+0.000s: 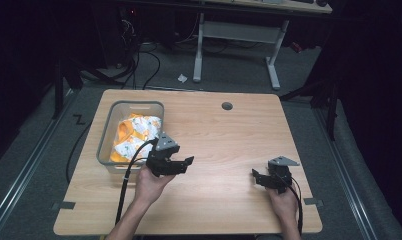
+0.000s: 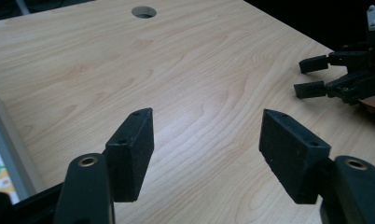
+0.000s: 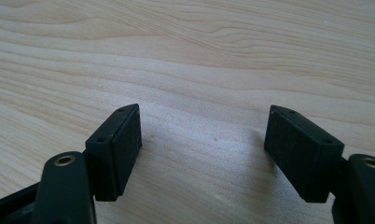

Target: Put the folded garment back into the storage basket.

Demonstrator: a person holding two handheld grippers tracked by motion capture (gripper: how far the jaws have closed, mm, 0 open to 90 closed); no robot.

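The bin (image 1: 107,131) sits at the table's (image 1: 224,145) left edge, long axis running away from the person, cloth (image 1: 134,135) inside. The left gripper (image 1: 185,165), just right of it, points right, jaws spread and empty. The right gripper (image 1: 255,178) points left, likewise spread; its own view adds bare wood between the jaws.

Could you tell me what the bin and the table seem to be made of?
Bin: apparently clear, slightly frosted plastic, since the orange-and-white contents show through its walls. Table: pale wood or wood-look laminate, matte, with visible grain lines.

bin (image 1: 105,131) at table (image 1: 229,135) left, cloth (image 1: 136,132) inside
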